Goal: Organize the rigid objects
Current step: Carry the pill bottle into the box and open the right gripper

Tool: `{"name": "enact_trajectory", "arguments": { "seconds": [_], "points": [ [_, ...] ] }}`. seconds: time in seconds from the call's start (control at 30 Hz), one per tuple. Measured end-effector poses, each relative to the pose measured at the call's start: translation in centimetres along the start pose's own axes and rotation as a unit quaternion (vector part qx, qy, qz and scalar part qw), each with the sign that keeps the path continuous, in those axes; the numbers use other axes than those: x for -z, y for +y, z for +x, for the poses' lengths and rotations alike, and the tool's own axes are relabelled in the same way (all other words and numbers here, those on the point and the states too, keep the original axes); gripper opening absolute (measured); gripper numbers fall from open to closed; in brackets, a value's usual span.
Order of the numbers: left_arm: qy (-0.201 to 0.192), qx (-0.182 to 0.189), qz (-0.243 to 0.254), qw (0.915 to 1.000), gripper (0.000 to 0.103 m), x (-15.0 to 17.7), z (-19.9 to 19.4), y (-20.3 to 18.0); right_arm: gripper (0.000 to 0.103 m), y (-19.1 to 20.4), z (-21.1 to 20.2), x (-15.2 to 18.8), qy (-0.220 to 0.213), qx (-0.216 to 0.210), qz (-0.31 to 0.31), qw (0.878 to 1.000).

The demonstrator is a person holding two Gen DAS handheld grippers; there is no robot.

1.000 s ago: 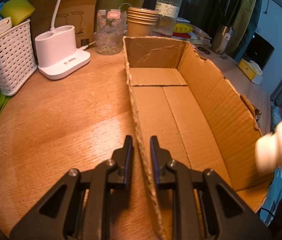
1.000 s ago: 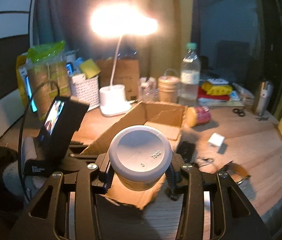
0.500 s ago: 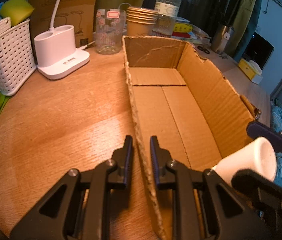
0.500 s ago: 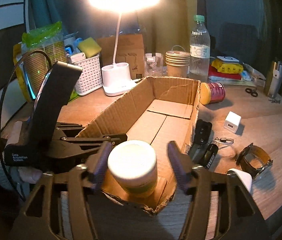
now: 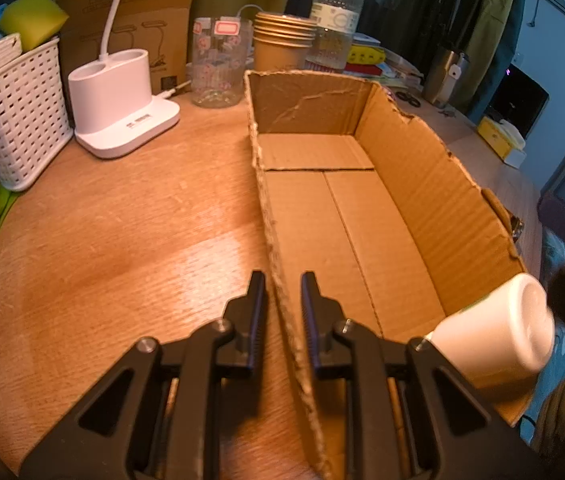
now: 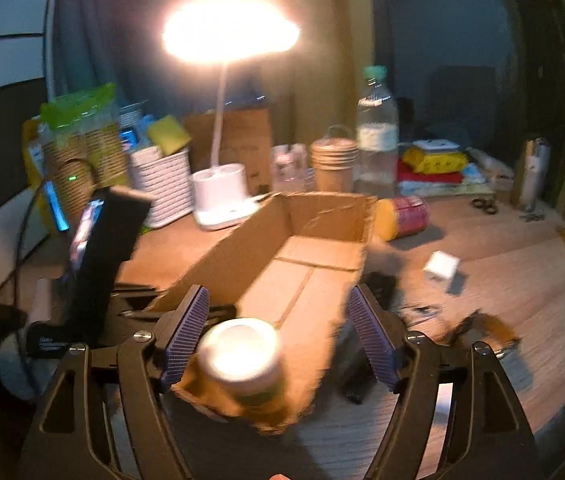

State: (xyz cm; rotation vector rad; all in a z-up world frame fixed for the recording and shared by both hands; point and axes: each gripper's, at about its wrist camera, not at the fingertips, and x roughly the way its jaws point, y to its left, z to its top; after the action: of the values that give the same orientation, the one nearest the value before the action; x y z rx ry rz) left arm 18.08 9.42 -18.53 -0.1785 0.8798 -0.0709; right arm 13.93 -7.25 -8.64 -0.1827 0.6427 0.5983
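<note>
We've got the white jar (image 6: 242, 356) sitting in the cardboard box (image 5: 434, 196), at its near end. Right gripper (image 6: 278, 336) is spread wide, nothing held; left gripper (image 5: 282, 308) pinches the box's side wall. Next we'd fetch another item beside the box.

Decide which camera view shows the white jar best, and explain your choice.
The left wrist view. There the jar is sharp, tilted at the box's near right corner, its side and flat end both visible. The right wrist view shows it blurred and glared, between the open right gripper's jaws.
</note>
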Motion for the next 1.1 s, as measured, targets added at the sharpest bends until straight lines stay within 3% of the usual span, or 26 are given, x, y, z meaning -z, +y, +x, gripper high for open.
{"name": "enact_trajectory", "arguments": {
  "seconds": [0.2,0.43,0.6,0.73,0.9,1.03,1.1],
  "points": [
    [0.0,0.0,0.0,1.0,0.02,0.0,0.0,0.0,0.076,-1.8,0.5,0.4,0.002,0.072,-0.008,0.997],
    [0.001,0.0,0.001,1.0,0.02,-0.1,0.2,0.2,0.077,-2.5,0.6,1.1,0.014,0.069,-0.005,0.997],
    [0.003,0.0,-0.001,1.0,0.02,-0.1,0.2,0.3,0.077,-2.2,1.7,0.5,0.016,0.1,-0.019,0.995],
    [0.003,0.0,-0.001,1.0,0.02,-0.2,0.2,0.3,0.077,-3.0,0.2,0.3,0.002,0.072,-0.003,0.997],
    [0.003,0.0,-0.001,1.0,0.02,-0.2,0.2,0.4,0.077,-2.4,-0.8,0.6,0.012,-0.003,-0.006,1.0],
    [0.003,0.0,0.0,1.0,0.02,-0.2,0.3,0.3,0.081,-1.4,0.8,0.8,0.02,0.007,-0.021,1.0],
    [0.003,0.001,0.001,1.0,0.02,-0.2,0.3,0.3,0.081,-1.4,1.5,0.3,0.012,0.041,-0.027,0.999]
  ]
}}
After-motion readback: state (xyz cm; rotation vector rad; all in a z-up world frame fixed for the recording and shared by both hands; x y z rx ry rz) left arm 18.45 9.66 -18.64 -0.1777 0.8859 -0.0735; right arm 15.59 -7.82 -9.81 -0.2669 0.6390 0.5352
